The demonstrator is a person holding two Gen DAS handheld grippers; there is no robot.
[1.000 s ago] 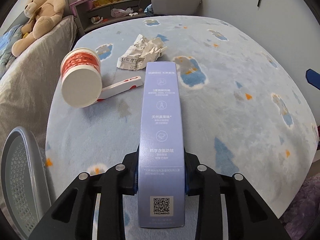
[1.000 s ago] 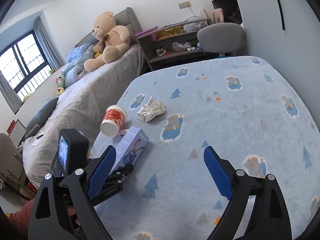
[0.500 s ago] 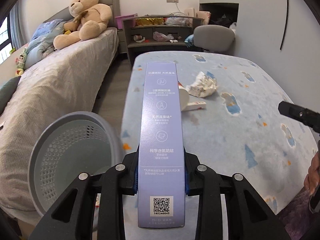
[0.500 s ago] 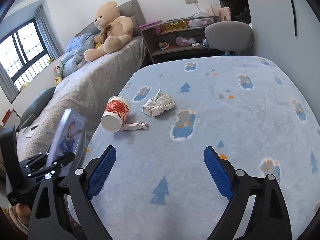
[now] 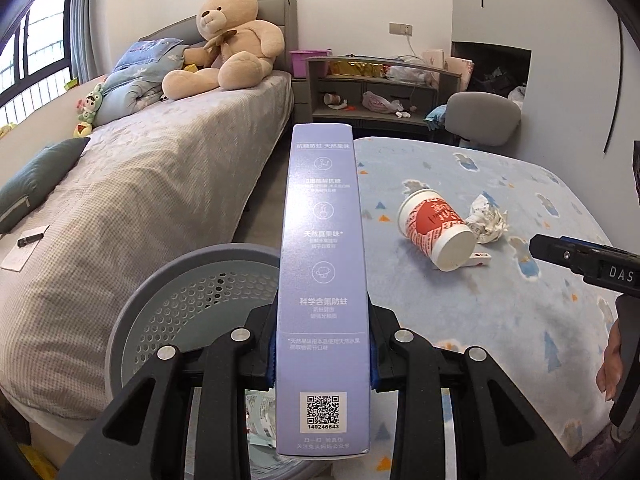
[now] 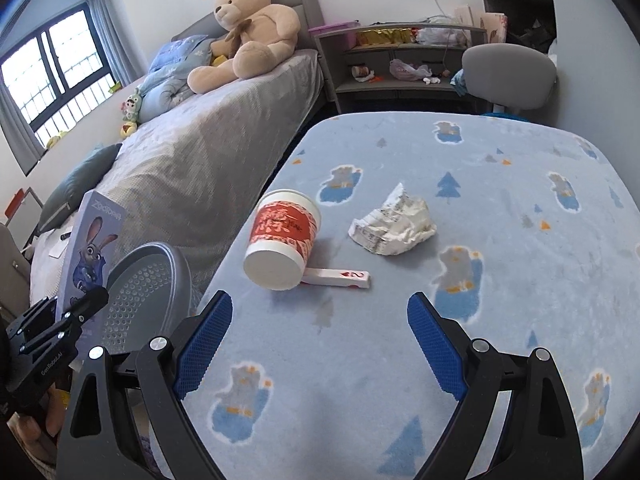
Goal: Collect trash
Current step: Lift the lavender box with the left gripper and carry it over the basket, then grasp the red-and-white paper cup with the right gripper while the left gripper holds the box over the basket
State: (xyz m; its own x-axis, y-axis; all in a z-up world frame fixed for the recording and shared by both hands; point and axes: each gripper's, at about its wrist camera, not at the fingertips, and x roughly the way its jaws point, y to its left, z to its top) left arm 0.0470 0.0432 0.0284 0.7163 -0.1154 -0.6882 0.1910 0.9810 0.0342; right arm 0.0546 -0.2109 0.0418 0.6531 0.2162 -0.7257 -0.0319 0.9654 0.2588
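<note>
Open blue patterned blanket (image 6: pixel 500 300) was left at six o'clock of the tipped red-and-white paper cup (image 6: pixel 282 238); passage at three o'clock was blocked by crumpled white paper (image 6: pixel 394 222).

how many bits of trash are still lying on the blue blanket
3: a red-and-white paper cup on its side, a flat white card box partly under it, a crumpled white paper beside them.
</note>
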